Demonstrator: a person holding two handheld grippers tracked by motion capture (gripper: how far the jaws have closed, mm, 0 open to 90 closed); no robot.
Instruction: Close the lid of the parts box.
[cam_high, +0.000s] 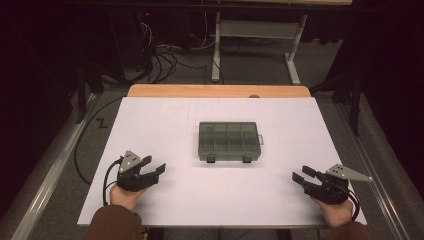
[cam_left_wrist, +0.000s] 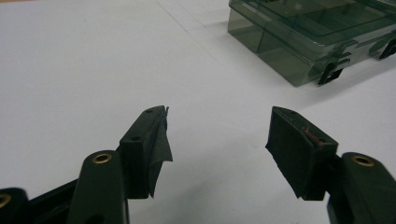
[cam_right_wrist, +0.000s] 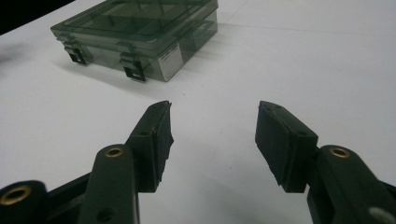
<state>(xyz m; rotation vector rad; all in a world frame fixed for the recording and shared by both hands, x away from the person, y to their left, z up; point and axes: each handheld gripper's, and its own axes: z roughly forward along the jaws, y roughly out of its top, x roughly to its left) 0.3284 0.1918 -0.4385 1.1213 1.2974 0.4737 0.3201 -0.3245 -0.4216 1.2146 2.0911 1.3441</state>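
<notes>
Beyond both grippers, a white sheet (cam_high: 165, 115) covers the wooden table (cam_high: 218, 91). Farther off stand grey carpet (cam_high: 250, 67), tangled black cables (cam_high: 162, 60), and a white desk frame (cam_high: 260, 30) in dim light.

High overhead; two low views — shared box (cam_high: 229, 141)

A lab or test room: beyond the white-topped table (cam_high: 150, 200), loose cables (cam_high: 160, 62) tangle on the grey carpet, a white metal stand (cam_high: 257, 30) rises behind them, and dark curtains hang to either side of the table
</notes>
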